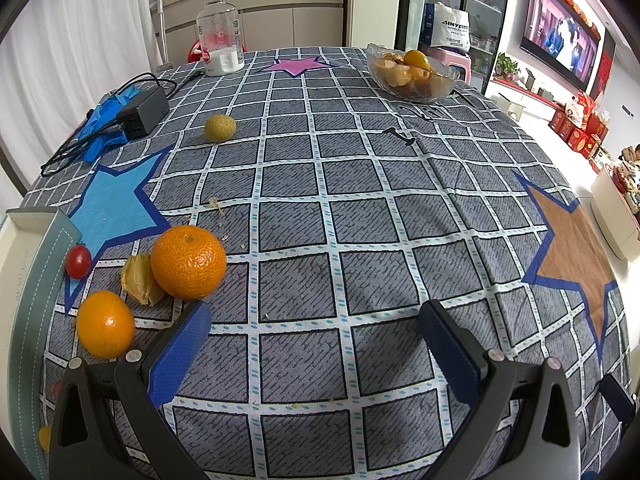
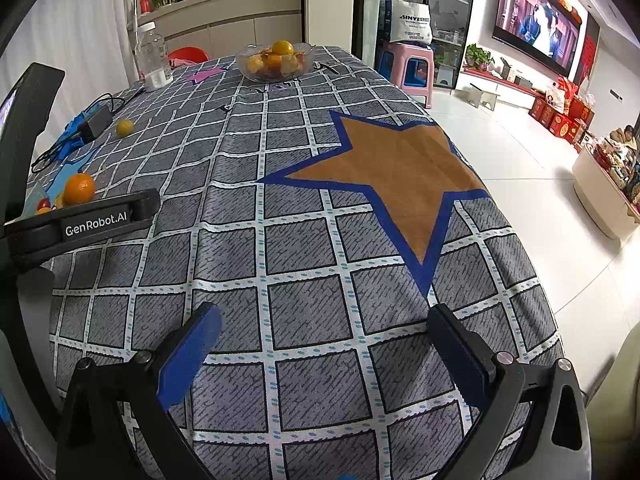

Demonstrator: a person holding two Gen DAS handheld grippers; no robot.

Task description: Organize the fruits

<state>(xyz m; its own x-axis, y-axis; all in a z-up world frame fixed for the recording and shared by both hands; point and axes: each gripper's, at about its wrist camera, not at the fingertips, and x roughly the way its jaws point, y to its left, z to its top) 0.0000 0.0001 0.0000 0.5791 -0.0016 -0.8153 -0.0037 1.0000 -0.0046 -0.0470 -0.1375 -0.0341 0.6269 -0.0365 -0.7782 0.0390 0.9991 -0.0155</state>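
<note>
left gripper (image 1: 316, 316) hangs spread wide and empty over the checked tablecloth (image 1: 360, 208), big orange (image 1: 188, 262) just off its left pad, so it wants to swing left, straddle the fruit squarely, then carry it to the glass bowl (image 1: 414, 72).

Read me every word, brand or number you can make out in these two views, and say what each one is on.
"GenRobot.AI": white label on the left gripper, seen from the right wrist.
"SINYE...", cut off: white bag on the pink stool.
Bottle label: too blurred.
Red boxes, TV: unreadable.
</note>
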